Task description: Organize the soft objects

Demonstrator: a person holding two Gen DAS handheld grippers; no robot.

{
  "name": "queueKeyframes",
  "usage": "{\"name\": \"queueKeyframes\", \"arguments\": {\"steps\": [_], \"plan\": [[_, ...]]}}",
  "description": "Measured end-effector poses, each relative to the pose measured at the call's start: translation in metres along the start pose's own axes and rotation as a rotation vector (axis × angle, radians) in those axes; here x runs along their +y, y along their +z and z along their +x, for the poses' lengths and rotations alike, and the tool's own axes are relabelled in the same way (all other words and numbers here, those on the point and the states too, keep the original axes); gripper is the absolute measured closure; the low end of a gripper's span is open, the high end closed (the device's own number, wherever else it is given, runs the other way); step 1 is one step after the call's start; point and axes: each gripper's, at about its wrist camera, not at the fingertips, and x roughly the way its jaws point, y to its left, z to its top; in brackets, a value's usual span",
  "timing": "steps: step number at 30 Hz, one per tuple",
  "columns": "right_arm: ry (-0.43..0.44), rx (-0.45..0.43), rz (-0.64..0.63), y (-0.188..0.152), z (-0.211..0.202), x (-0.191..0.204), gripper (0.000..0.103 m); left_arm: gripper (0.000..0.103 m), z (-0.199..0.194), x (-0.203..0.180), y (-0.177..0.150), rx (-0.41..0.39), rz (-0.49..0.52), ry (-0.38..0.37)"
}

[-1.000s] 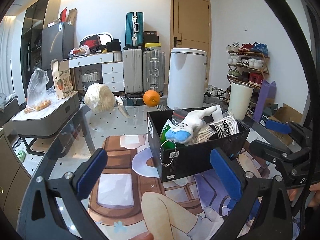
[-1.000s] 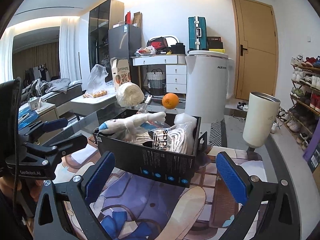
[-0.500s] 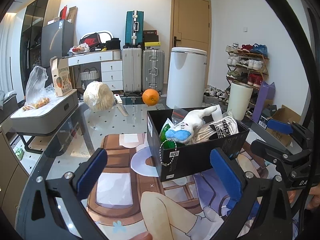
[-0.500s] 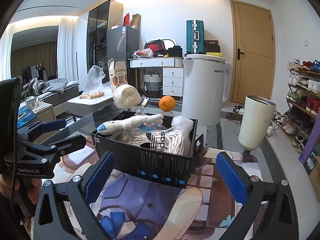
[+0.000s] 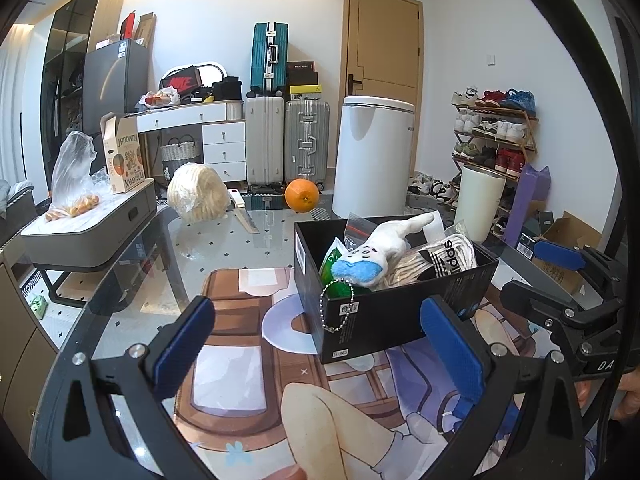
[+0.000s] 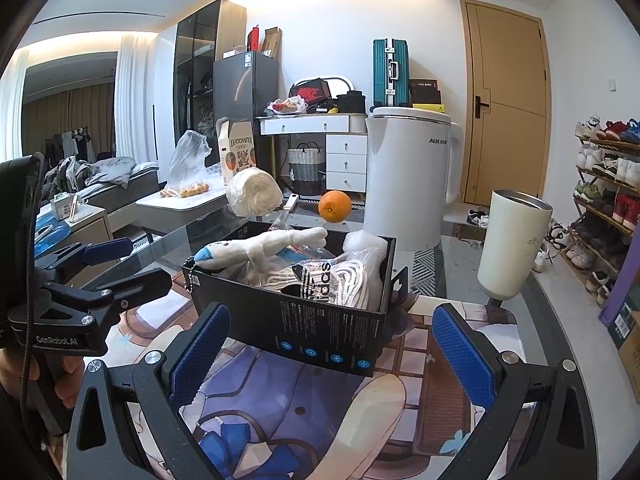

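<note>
A black box (image 5: 404,312) stands on the printed mat (image 5: 240,344) and also shows in the right wrist view (image 6: 312,336). In it lie a white plush plane with a blue nose (image 5: 376,252) (image 6: 260,246), bagged white Adidas socks (image 5: 444,252) (image 6: 332,280) and a green packet (image 5: 336,264). The plush's bead chain (image 5: 338,308) hangs over the box wall. My left gripper (image 5: 316,348) is open and empty, just short of the box. My right gripper (image 6: 332,352) is open and empty, at the box's other side.
On the glass table (image 5: 256,240) behind the box lie an orange (image 5: 302,195), a knife (image 5: 242,212) and a bagged white roll (image 5: 196,198). A cream tumbler (image 6: 512,244) stands to the right. A white bin (image 5: 372,160), suitcases and a shoe rack stand beyond.
Both grippers have risen and drawn back slightly from the box. Both stay open and empty. The box and its contents have not moved.
</note>
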Motion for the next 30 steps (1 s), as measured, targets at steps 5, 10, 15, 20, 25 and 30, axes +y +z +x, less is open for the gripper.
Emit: {"name": "queueKeyframes", "arguments": {"steps": [5,10,15,20,25,30], "plan": [[-0.001,-0.003,0.001,-0.0001,-0.0010,0.0002,0.000,0.000,0.0004,-0.0001,-0.0001,-0.003,-0.002,-0.002],[0.000,-0.005,0.001,-0.0007,-0.0015,0.0009,0.000,0.000,-0.0003,0.0007,-0.0003,-0.003,-0.009,-0.005],[-0.001,-0.005,0.002,-0.0007,-0.0014,0.0015,0.000,0.000,-0.0008,0.0007,-0.0007,-0.007,-0.009,-0.004],[0.000,-0.005,0.002,-0.0007,-0.0012,0.0009,0.000,0.000,-0.0009,0.0008,-0.0008,-0.006,-0.009,-0.004],[0.001,-0.005,0.002,-0.0009,-0.0012,0.0008,0.000,0.000,-0.0010,0.0007,-0.0008,-0.008,-0.008,-0.003],[0.002,-0.004,0.002,-0.0006,-0.0010,0.0019,0.000,0.000,-0.0020,0.0010,-0.0006,-0.008,-0.007,-0.005]]}}
